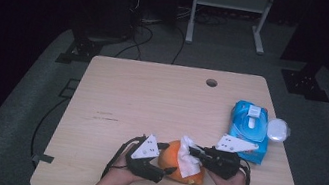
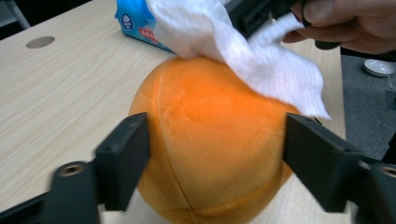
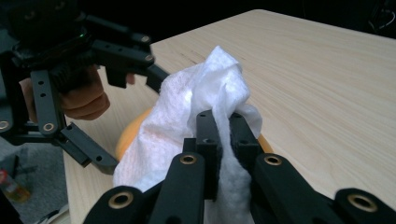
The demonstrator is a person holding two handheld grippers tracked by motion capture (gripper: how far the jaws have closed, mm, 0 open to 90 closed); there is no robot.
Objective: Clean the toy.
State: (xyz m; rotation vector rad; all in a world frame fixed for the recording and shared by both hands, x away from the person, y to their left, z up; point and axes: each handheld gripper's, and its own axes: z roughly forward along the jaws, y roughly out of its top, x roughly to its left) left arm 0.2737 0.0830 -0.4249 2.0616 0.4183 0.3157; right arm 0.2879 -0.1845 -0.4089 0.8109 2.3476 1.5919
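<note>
A round orange plush toy (image 1: 179,165) is seen at the near edge of the pale wooden table (image 1: 151,100), between the two hand-held grippers. Its near underside is cut off in the left gripper view, and much of its top is hidden under a crumpled white wet wipe (image 1: 188,158) draped over it. The left gripper (image 1: 165,170) is set around the toy from the left; in the left gripper view its two black jaws are pressed against the toy's flanks, one on each side, so the toy is gripped between them. The right gripper (image 1: 193,152) comes in from the right, and in the right gripper view its jaws are closed together on a bunched fold of the wipe; the part of the wipe below the jaws is lost behind the black linkage. A blue plastic pack of wet wipes (image 1: 249,129) lies at the right of the table, with a small round white lid (image 1: 278,130) just beside it at the table's right edge. A round cable hole (image 1: 211,82) is seen near the far edge. The table stands on grey carpet; the room beyond is dark, and only a white metal frame (image 1: 229,12) and some cables can be made out there.
</note>
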